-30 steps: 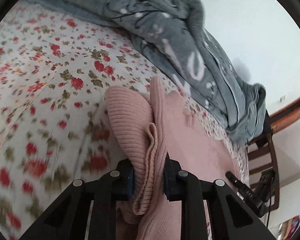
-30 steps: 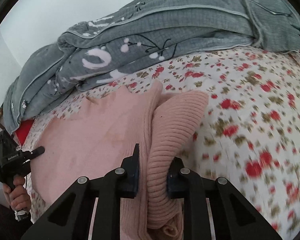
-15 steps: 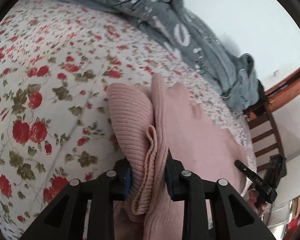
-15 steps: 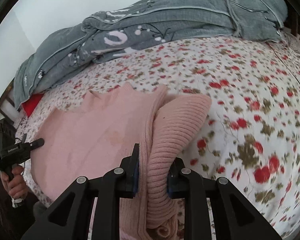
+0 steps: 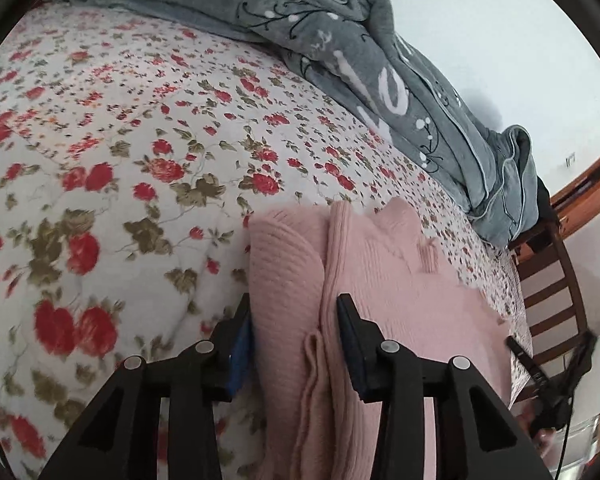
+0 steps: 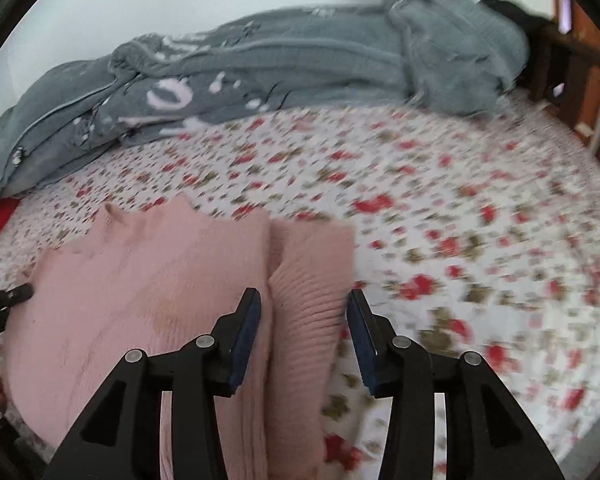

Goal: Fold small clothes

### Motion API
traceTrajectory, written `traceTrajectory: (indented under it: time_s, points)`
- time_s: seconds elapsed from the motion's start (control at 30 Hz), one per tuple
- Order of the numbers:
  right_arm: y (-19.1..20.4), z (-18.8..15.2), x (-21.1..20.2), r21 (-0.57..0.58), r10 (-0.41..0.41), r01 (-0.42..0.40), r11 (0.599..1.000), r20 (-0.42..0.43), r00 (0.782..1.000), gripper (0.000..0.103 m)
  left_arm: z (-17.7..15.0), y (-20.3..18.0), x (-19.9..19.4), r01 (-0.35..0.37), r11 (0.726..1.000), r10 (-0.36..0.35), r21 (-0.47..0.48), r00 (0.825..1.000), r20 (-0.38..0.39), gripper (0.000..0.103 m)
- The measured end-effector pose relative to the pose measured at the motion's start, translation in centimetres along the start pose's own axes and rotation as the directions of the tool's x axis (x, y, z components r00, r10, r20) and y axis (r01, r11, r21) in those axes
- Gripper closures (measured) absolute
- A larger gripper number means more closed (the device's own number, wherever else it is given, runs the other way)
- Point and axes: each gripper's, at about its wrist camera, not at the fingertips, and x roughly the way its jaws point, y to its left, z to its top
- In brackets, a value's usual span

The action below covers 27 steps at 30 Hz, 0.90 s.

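A pink knitted sweater (image 5: 388, 296) lies spread on the flowered bedsheet (image 5: 120, 184). Its ribbed left sleeve (image 5: 284, 272) lies folded along the body. My left gripper (image 5: 294, 310) is open, its jaws spread on either side of the sleeve and the sweater's edge. In the right wrist view the sweater (image 6: 140, 280) lies to the left and its other ribbed sleeve (image 6: 312, 268) runs between the jaws. My right gripper (image 6: 304, 306) is open around that sleeve. The right gripper also shows in the left wrist view (image 5: 540, 376) at the sweater's far edge.
A grey flowered blanket (image 5: 380, 64) is bunched along the wall side of the bed, also in the right wrist view (image 6: 260, 68). A wooden chair (image 5: 548, 288) stands beyond the bed's end. A wooden bed frame (image 6: 572, 64) is at the right.
Both grippers have opened and let go of the sleeves. The sleeves have dropped flat onto the bed and sweater. Both cameras have shifted, the right view blurred by motion.
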Motion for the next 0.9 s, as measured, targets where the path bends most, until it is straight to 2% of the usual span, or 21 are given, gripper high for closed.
traceTrajectory:
  time_s: [0.17, 0.3, 0.37, 0.43, 0.5, 0.57, 0.6, 0.63, 0.77, 0.9]
  points:
    - [3.1, -1.5, -4.3, -0.043, 0.045, -0.041, 0.998, 0.083, 0.996, 0.06, -1.0, 0.4, -1.5, 0.057, 0.998, -0.058, -0.019, 0.998, -0.028, 0.057]
    - [8.2, -3.7, -6.4, -0.13, 0.185, -0.169, 0.977, 0.12, 0.975, 0.06, -2.2, 0.5, -1.4, 0.102, 0.995, -0.103, -0.023, 0.993, -0.062, 0.055]
    - [10.8, -5.3, -6.7, -0.191, 0.236, -0.207, 0.959, 0.142, 0.962, 0.06, -2.8, 0.3, -1.6, 0.101, 0.995, -0.101, -0.007, 0.993, -0.054, 0.055]
    - [13.0, -6.6, -5.8, -0.226, 0.254, -0.221, 0.949, 0.129, 0.958, 0.06, -3.2, 0.0, -1.8, 0.101, 0.995, -0.101, 0.002, 0.993, -0.053, 0.054]
    - [14.6, -7.9, -3.9, -0.233, 0.221, -0.193, 0.953, 0.102, 0.97, 0.06, -3.3, -0.2, -1.9, 0.1, 0.995, -0.099, 0.009, 0.993, -0.059, 0.054]
    - [14.8, -8.8, -1.7, -0.187, 0.169, -0.153, 0.97, 0.072, 0.983, 0.06, -3.4, -0.3, -2.0, 0.106, 0.994, -0.105, 0.008, 0.992, -0.064, 0.054]
    - [14.7, -9.2, -1.5, -0.166, 0.167, -0.149, 0.975, 0.1, 0.981, 0.06, -3.3, -0.2, -1.9, 0.108, 0.994, -0.107, 0.004, 0.992, -0.067, 0.054]
    - [14.8, -9.5, -1.8, -0.161, 0.157, -0.136, 0.977, 0.125, 0.98, 0.06, -3.3, -0.1, -1.9, 0.109, 0.994, -0.109, 0.001, 0.992, -0.068, 0.054]
    - [15.0, -10.3, -3.0, -0.198, 0.115, -0.091, 0.976, 0.109, 0.987, 0.06, -3.5, -0.2, -1.8, 0.101, 0.995, -0.1, 0.016, 0.993, -0.069, 0.053]
    - [13.8, -13.2, -4.4, -0.221, 0.115, -0.1, 0.97, 0.058, 0.992, 0.06, -3.6, -0.5, -1.7, 0.097, 0.995, -0.095, 0.025, 0.994, -0.061, 0.052]
